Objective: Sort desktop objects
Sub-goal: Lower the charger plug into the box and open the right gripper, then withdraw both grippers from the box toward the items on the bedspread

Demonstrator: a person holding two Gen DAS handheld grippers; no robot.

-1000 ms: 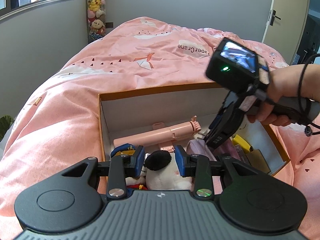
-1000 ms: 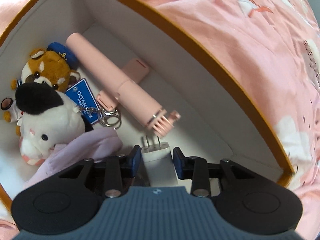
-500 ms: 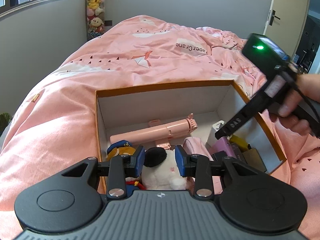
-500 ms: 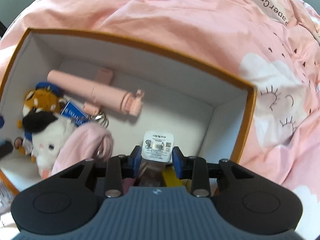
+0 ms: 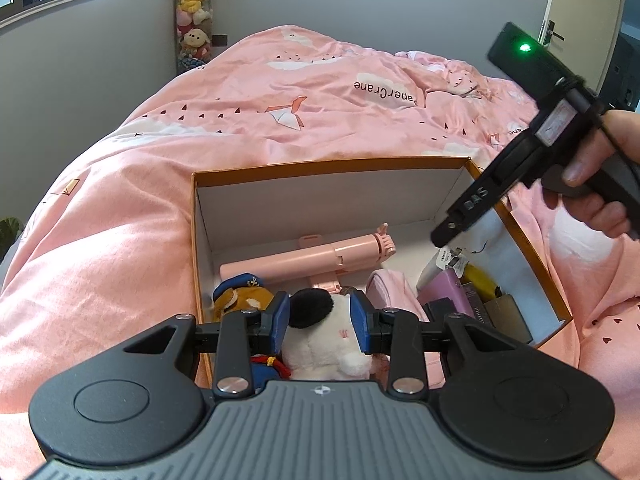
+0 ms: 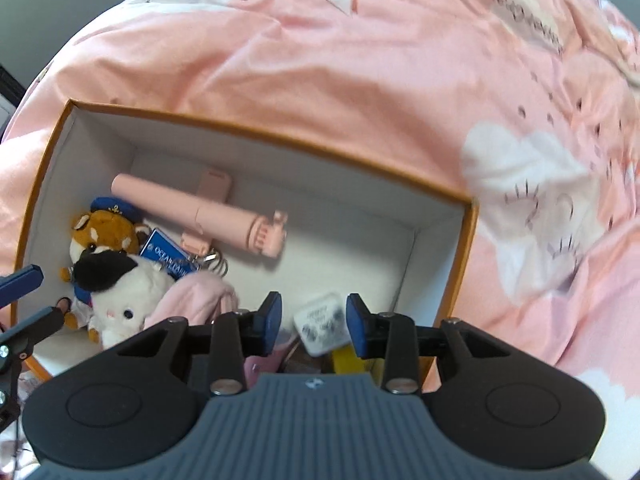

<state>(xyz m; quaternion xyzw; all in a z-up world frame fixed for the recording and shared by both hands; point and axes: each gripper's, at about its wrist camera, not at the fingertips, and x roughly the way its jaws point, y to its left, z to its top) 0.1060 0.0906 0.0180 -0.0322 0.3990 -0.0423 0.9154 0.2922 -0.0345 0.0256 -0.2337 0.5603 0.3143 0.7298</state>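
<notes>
Pink bedding (image 5: 320, 120) carries an orange-rimmed box (image 5: 328, 166). Left gripper (image 5: 320, 316): jaws spread, a white plush (image 5: 324, 340) lying between and beyond the pads; contact with the pads cannot be told. Right gripper (image 6: 314, 318): jaws opening, pads clear of the white charger (image 6: 322, 324), which lies below and between them in the box. Ahead of the right jaws lies a pink selfie stick (image 6: 192, 210); left of them, a brown plush (image 6: 104, 230).
</notes>
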